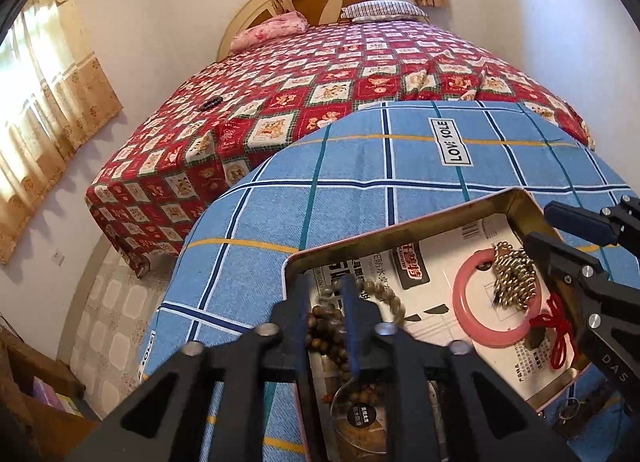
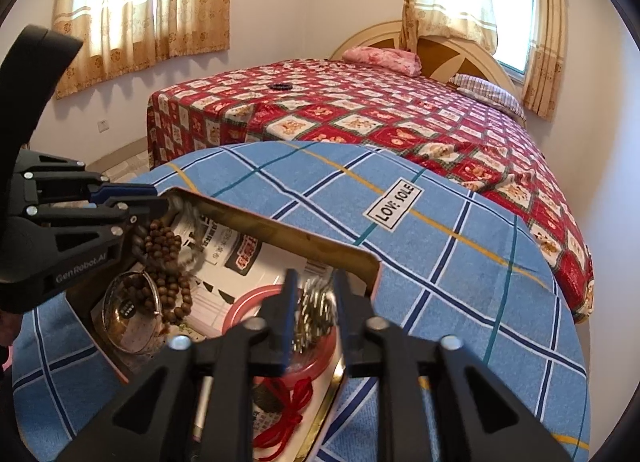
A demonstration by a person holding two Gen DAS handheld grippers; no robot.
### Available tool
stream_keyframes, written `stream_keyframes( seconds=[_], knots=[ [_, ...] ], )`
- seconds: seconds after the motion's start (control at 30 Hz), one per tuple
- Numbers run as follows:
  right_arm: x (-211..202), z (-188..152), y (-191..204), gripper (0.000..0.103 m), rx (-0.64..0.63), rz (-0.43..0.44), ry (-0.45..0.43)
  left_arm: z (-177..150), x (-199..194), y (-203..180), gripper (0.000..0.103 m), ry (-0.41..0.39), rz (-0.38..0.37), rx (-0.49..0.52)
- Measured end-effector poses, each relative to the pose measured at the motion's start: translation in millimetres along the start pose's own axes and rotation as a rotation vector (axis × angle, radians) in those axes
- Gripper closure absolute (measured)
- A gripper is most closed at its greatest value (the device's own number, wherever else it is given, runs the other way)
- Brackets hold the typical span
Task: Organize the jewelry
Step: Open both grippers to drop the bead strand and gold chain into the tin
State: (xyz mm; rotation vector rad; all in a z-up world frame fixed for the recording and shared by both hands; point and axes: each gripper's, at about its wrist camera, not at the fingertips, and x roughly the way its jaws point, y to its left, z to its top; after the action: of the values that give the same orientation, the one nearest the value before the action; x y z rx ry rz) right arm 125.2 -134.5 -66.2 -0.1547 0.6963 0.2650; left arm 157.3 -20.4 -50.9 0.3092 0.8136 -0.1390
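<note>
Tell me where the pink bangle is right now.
The pink bangle lies in the tin tray, at its right in the left wrist view, under the gold chain.

A home bedroom: quilted bed (image 2: 400, 118), pillows (image 2: 384, 56), curtained windows (image 2: 144, 2).

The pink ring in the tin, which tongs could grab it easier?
Probably the right tongs: they hang over the pink ring, beside the gold chain. The left tongs sit across the tin, over the wooden beads.
</note>
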Motion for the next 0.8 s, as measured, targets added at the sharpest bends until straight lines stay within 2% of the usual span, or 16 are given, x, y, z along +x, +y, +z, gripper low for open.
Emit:
stream_keyframes(
  seconds=[0.03,0.07,0.1,0.2,0.33,0.47,0.8],
  knots=[
    [-2,0,-1,0.073,0.006,0.002,-0.002,0,-2,1,0.055,-0.009,0.013,-0.007],
    [-3,0,-3,0.073,0.008,0.001,-0.005,0,-5,2,0.035,-0.023,0.029,-0.012],
    [-6,-1,-4,0.07,0.01,0.0,-0.008,-1,-10,4,0.028,-0.043,0.042,-0.016],
    [-15,-5,-12,0.056,0.039,-0.004,-0.02,-4,-17,7,0.028,-0.055,0.03,-0.025],
    [-27,-13,-21,0.055,0.073,-0.015,-0.019,-12,-24,8,0.028,-0.048,0.041,-0.034],
    [-38,-24,-27,0.044,0.088,-0.031,-0.014,-24,-35,6,0.028,-0.049,0.049,-0.042],
    [-64,-65,-25,0.042,0.091,-0.035,0.017,-70,-76,-11,0.028,-0.039,0.012,-0.056]
  ],
)
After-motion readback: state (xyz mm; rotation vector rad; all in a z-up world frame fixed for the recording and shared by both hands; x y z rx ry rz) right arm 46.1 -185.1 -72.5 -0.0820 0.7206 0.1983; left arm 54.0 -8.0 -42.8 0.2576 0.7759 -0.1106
